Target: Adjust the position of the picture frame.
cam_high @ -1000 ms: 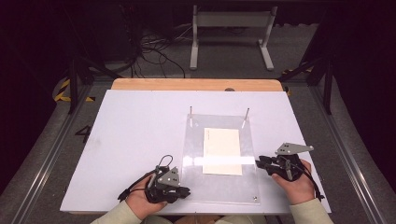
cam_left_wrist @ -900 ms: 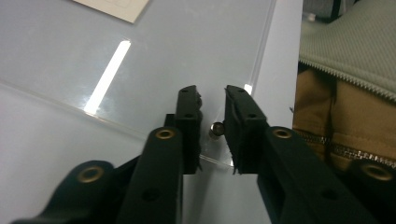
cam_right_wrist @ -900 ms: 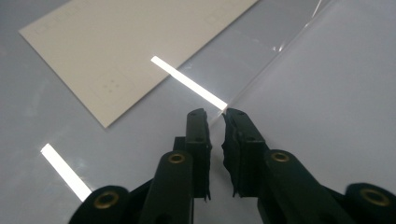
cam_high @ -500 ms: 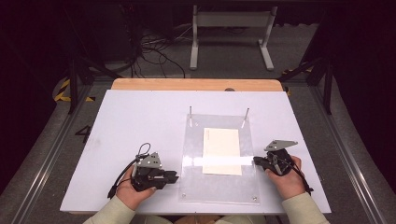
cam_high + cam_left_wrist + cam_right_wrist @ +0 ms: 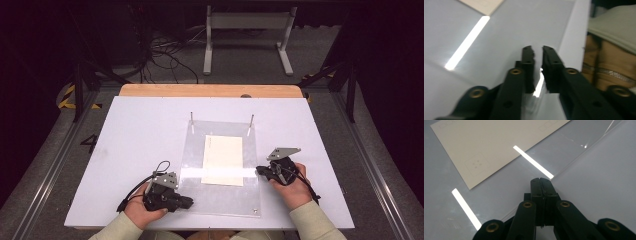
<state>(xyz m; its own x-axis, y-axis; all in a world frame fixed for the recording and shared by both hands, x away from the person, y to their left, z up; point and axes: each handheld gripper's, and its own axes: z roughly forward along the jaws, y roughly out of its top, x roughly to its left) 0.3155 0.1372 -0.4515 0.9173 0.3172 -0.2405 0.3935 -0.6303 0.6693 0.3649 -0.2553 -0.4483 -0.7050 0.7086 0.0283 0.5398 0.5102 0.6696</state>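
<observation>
Grippers at clear sheet (image 5: 220,172), card (image 5: 223,160) on it.
Left gripper (image 5: 186,202): jaws slightly apart, nothing between. Right gripper (image 5: 260,172): jaws together, empty, at sheet edge.

I have both forearms in from the near edge, cream sleeves showing. My left hand (image 5: 142,207) grips the left gripper (image 5: 187,202), lying low and pointing to the right; its jaws have just been opening and now stand a narrow slit apart with nothing between them. My right hand (image 5: 292,187) carries the right gripper (image 5: 260,171), pointing left, its jaws pressed together after closing, nothing caught between them.
</observation>
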